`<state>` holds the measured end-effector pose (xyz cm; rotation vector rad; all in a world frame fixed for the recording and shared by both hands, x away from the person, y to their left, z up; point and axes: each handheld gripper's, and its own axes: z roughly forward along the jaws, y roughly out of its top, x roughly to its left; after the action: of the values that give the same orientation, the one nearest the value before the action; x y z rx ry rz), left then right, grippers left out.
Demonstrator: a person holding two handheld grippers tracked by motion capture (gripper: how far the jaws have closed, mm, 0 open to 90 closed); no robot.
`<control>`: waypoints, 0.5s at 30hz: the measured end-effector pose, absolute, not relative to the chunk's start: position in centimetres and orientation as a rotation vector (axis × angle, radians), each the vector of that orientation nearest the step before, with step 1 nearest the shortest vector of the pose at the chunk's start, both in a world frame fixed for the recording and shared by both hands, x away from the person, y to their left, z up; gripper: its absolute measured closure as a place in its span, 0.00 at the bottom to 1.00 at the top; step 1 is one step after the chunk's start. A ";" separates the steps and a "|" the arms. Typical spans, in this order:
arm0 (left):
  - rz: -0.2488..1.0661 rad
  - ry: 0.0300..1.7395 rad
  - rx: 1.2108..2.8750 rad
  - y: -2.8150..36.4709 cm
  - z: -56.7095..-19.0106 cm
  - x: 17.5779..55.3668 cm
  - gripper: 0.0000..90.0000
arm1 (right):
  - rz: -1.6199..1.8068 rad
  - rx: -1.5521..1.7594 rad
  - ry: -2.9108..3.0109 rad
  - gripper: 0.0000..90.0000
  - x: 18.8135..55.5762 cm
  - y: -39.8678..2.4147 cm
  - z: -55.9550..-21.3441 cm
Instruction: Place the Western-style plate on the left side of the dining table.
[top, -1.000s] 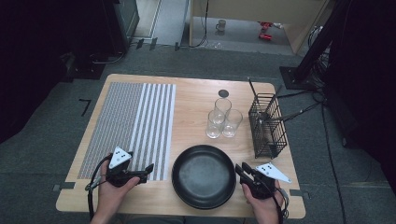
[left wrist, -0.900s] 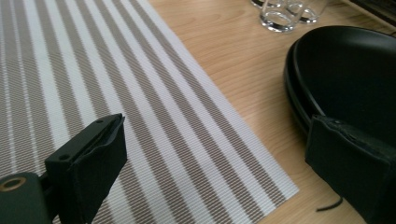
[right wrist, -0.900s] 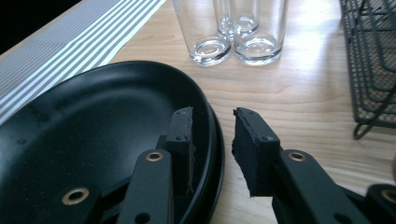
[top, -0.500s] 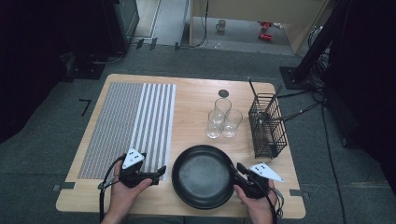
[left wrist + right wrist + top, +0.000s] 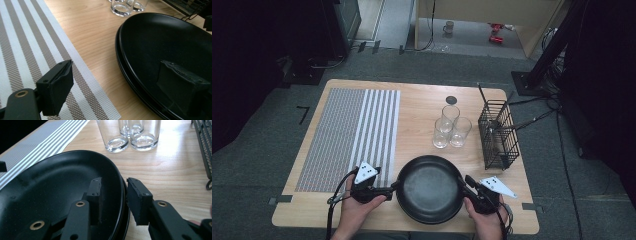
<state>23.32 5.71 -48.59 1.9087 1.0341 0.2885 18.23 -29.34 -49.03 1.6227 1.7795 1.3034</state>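
Far left: a striped mat (image 5: 347, 135), flat on the wooden counter (image 5: 422, 100), bare and ready for setting things down.

Next, the left hand (image 5: 357, 210) with the left gripper (image 5: 394, 188), low and level, aimed at the left edge of the black plates (image 5: 429, 192). Jaws wide apart, just now closing a bit, one jaw above the mat side and one above the inside of the top plate. Edge of the plates between them, with nothing pinched yet. Most likely lined up this way for a grab on that edge.

In the middle, near the front edge of the counter, between both grippers: two black plates, one on top of the other. Flat on the wood, hollow side up. Round, so no long side and no pointing end; easy to take from any side, and probably best lifted from two sides at once to stay level.

Then the right gripper (image 5: 462, 180) in the right hand (image 5: 484, 220), reaching in from the right. Jaws close together around the right edge, one inside the top plate and one outside. Cannot tell if really squeezing or just very near.

Behind the plates: three empty glasses (image 5: 451, 131), upright and bunched tight, well out of the way.

Far right: a black wire basket (image 5: 498, 135), upright near the counter's right edge.
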 end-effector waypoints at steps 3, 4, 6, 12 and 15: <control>0.286 1.029 1.899 5.5 -48.8 23.1 0.16 | 1.322 1.653 1.753 0.74 18.0 -29.6 -49.2; 0.281 1.026 1.898 5.4 -48.9 23.0 0.16 | 1.324 1.656 1.744 0.74 17.9 -29.6 -49.2; 0.278 1.025 1.897 5.3 -49.0 22.9 0.17 | 1.331 1.657 1.739 0.75 17.9 -29.7 -49.2; 0.281 1.039 1.884 4.7 -49.3 22.7 0.27 | 1.331 1.692 1.751 0.80 17.5 -29.5 -49.5; 0.267 1.025 1.887 4.5 -49.5 22.6 0.31 | 1.304 1.690 1.745 0.82 17.4 -29.2 -49.9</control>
<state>22.56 4.47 -49.45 1.8870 1.0246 0.2670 17.43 -29.19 -49.89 1.6900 1.7453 1.3037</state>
